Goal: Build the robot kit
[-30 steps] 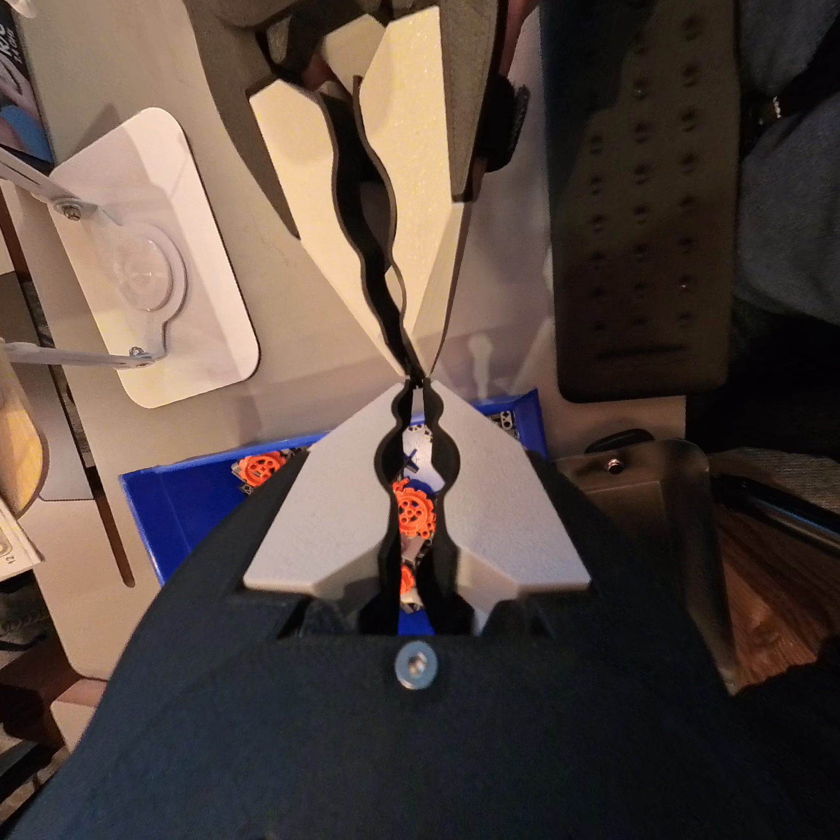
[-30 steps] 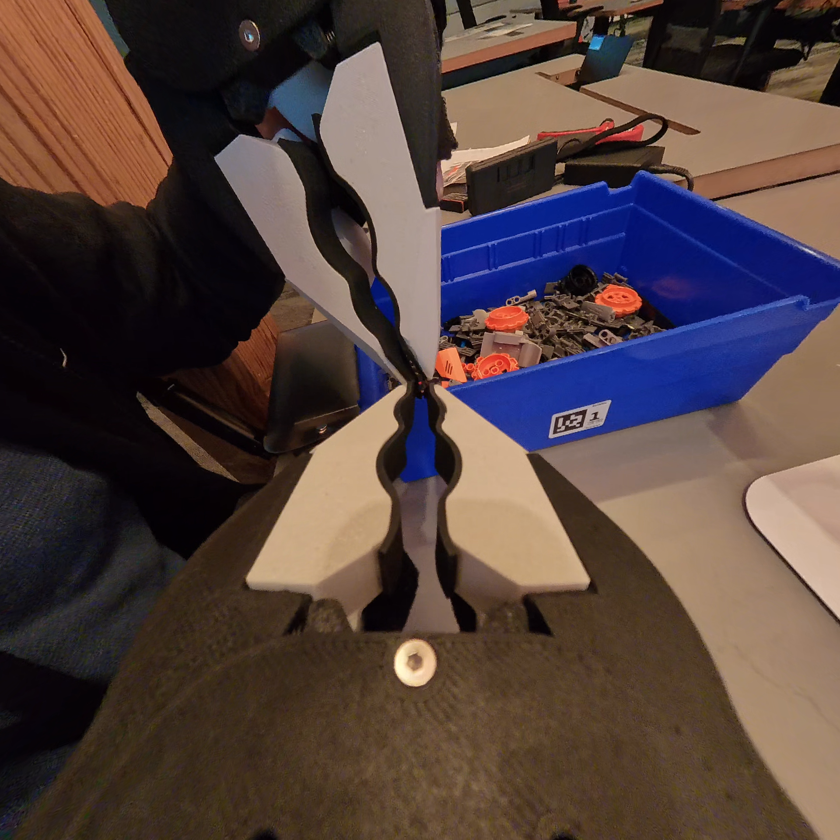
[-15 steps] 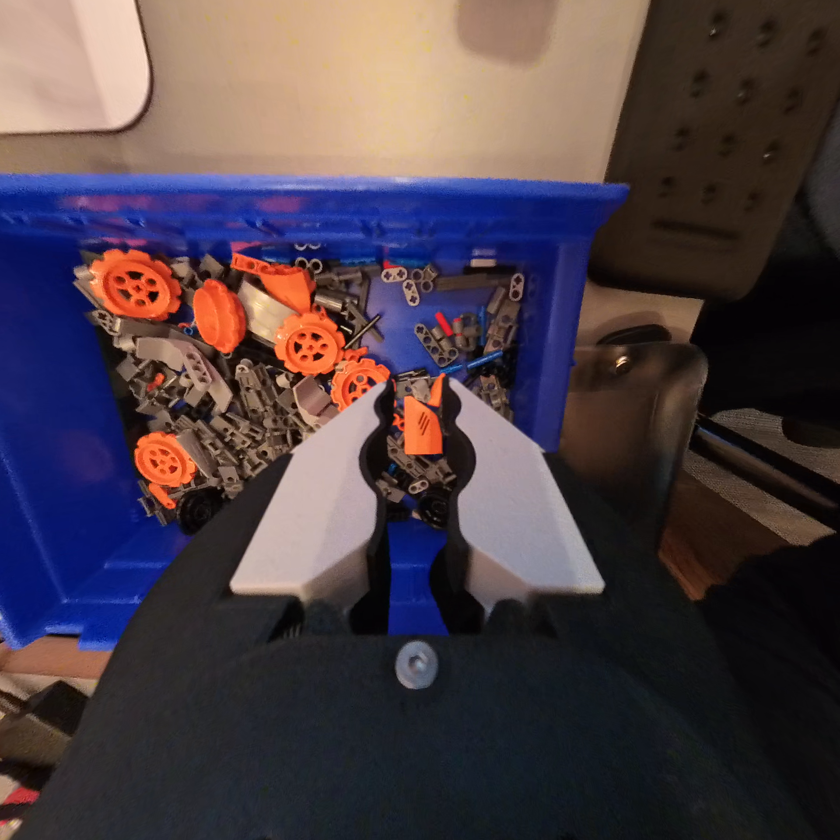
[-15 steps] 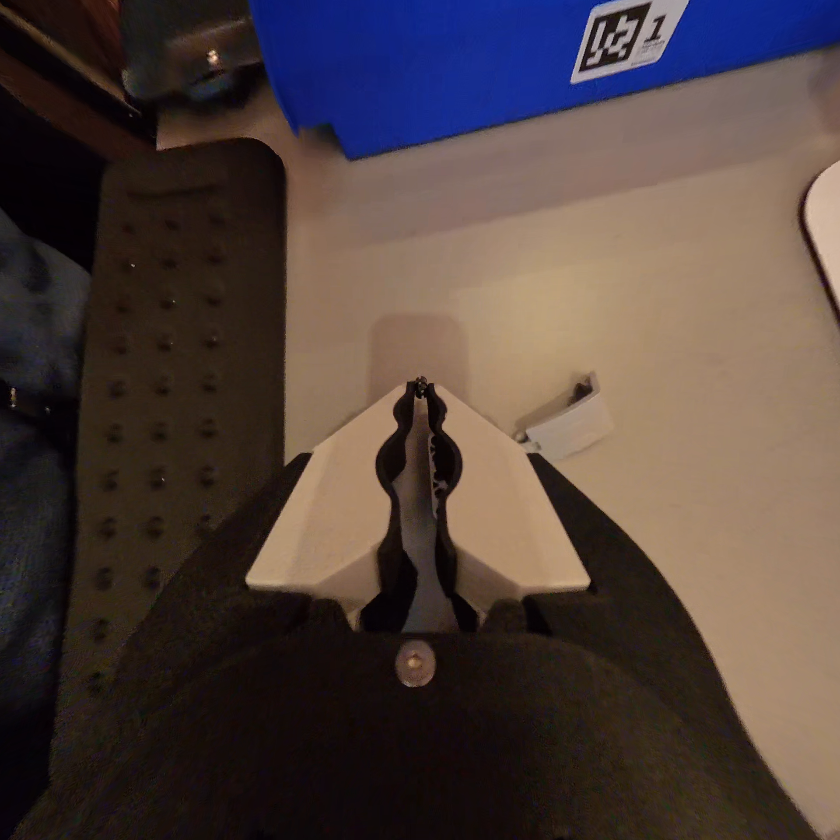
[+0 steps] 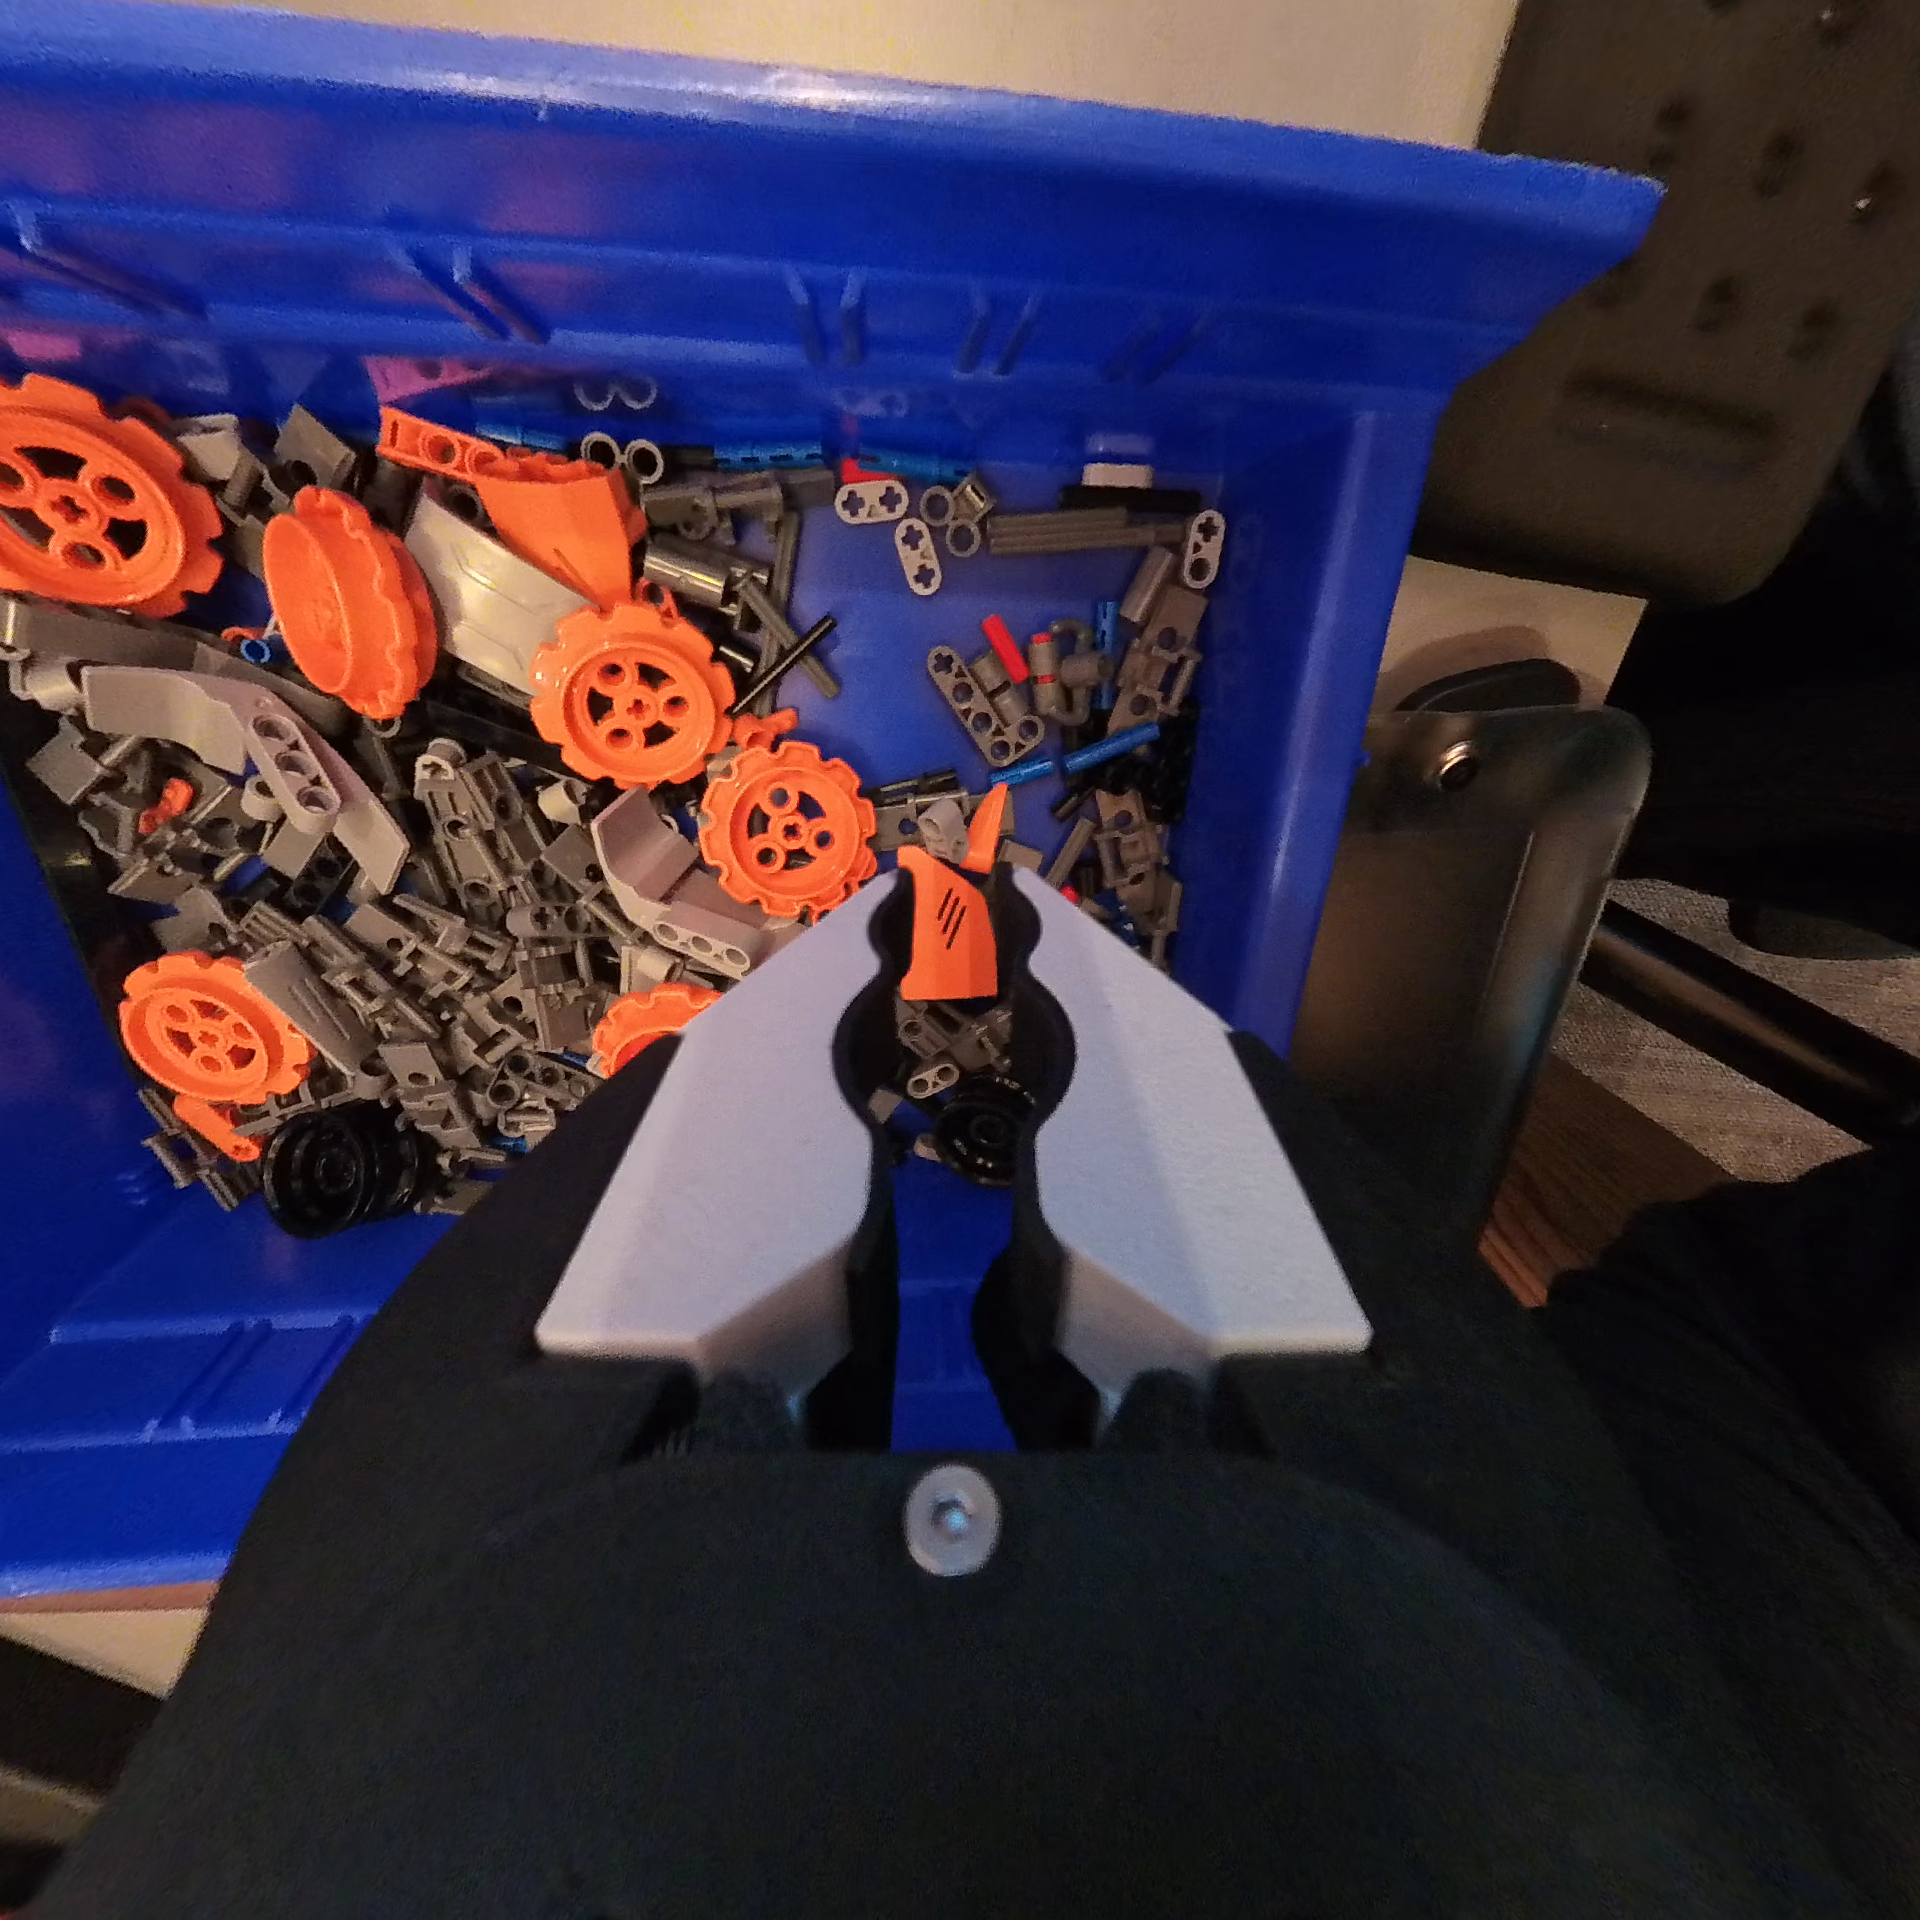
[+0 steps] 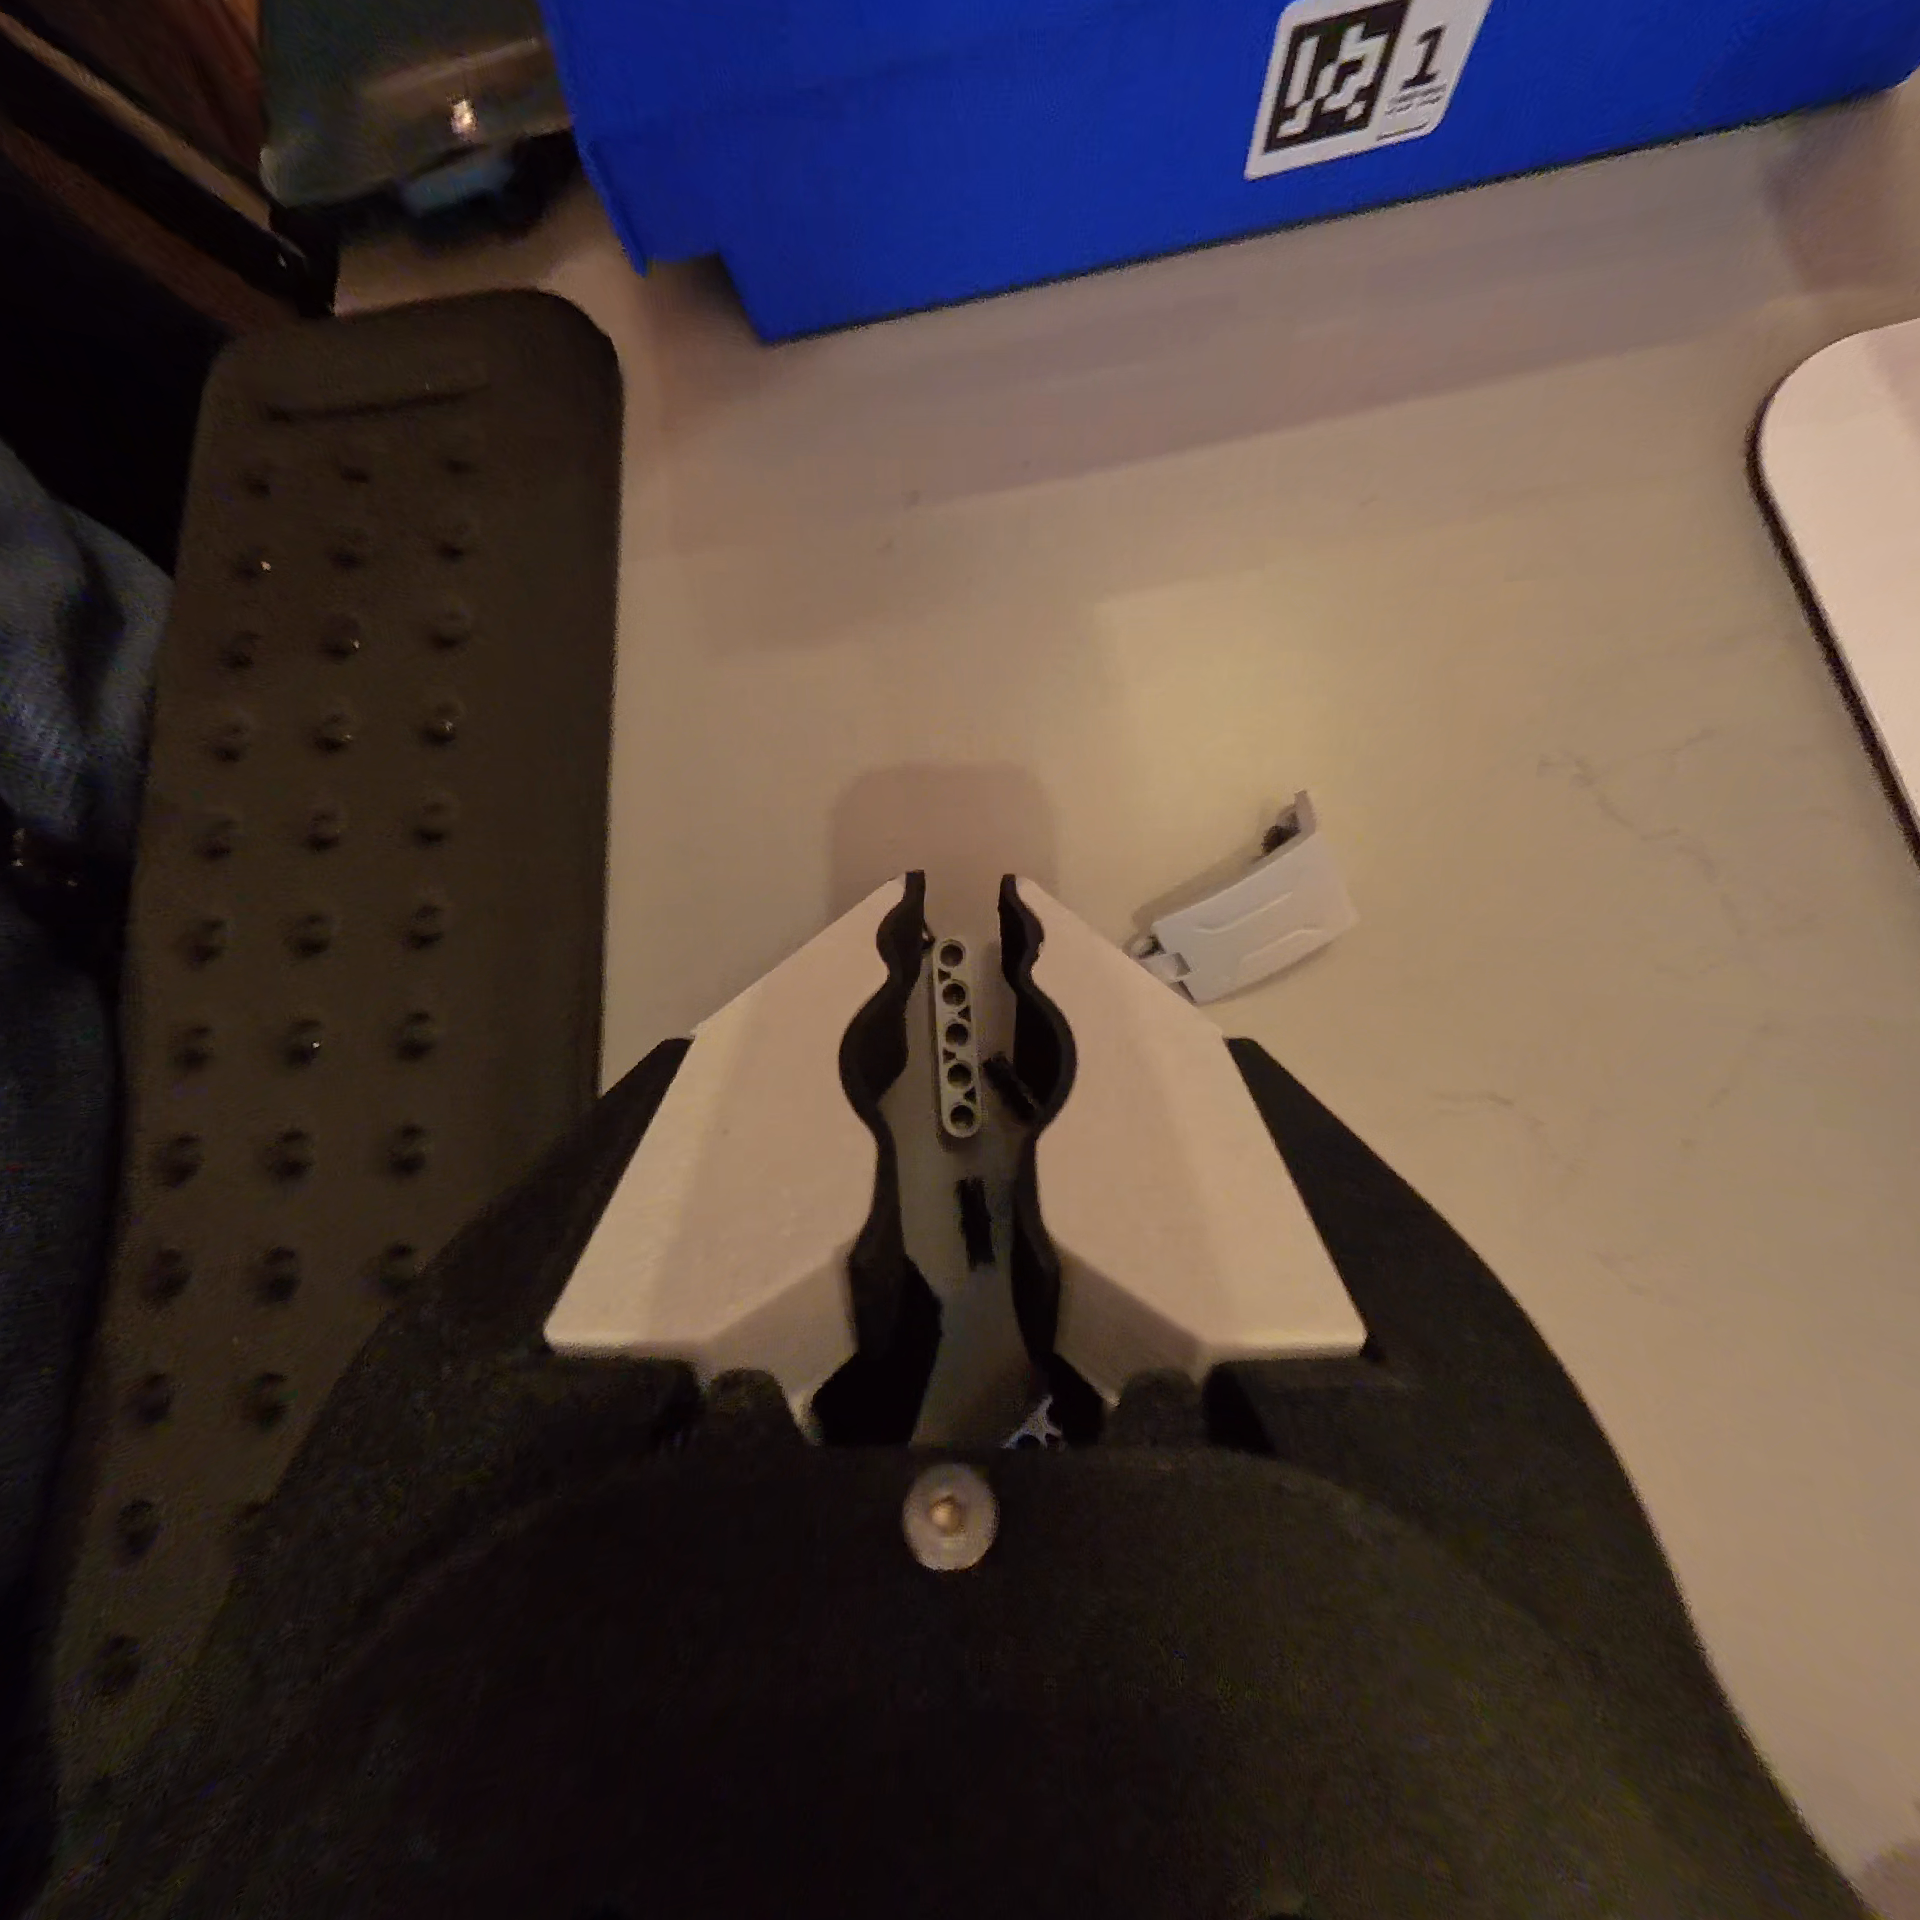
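Observation:
In the left wrist view my left gripper [image 5: 951, 878] is open over the right end of a blue bin [image 5: 727, 239] full of building-toy parts. Its jaws stand on either side of a small orange panel piece [image 5: 948, 935]; I cannot tell if they touch it. Orange toothed wheels [image 5: 631, 694] and grey beams [image 5: 478, 935] lie to its left. In the right wrist view my right gripper [image 6: 956, 883] is open low over the beige table [image 6: 1351, 623]. A grey beam with holes [image 6: 956, 1039] and black pins [image 6: 1013, 1086] lie between its jaws.
A grey panel piece [image 6: 1247, 925] lies on the table right of the right gripper. The blue bin [image 6: 935, 156] with a square marker label stands behind. A black studded mat [image 6: 364, 831] lies at the left, a white board [image 6: 1849, 520] at the right edge. There is about 25 cm between the tips of the two grippers.
One second ago both grippers were shut, tip to tip. The left moved over the bin and opened. The right went down to the table and has just opened, leaving the grey beam.

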`<state>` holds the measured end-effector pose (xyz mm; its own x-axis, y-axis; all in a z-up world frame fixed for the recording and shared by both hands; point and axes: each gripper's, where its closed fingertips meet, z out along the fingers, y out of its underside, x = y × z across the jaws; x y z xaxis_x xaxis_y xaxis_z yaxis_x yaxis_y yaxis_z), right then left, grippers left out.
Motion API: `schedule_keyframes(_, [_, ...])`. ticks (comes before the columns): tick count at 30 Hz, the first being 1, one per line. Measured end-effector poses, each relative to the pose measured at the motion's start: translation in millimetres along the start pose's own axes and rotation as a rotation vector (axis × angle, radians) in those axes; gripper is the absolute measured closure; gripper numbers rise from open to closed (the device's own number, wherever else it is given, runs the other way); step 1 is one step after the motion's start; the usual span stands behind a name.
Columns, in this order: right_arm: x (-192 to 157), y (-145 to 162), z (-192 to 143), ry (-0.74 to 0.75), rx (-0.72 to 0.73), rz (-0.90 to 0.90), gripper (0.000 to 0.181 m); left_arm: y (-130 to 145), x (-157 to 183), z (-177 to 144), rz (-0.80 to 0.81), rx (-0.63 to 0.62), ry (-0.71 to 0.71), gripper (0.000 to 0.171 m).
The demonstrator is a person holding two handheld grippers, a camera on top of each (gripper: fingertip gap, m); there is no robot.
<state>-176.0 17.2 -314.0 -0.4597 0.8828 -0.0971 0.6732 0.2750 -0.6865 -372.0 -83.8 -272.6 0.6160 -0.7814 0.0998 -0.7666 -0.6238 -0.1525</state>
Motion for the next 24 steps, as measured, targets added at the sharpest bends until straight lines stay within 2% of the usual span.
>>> schedule_keyframes(12, [11, -18, -17, 0.014, 0.163, 0.025, 0.169, 9, -6, 8, -0.023, -0.028, 0.005, 0.158])
schedule_keyframes(24, [14, -18, -17, 0.030, 0.176, 0.023, 0.170, 5, 2, 24, 0.002, -0.068, 0.060, 0.159])
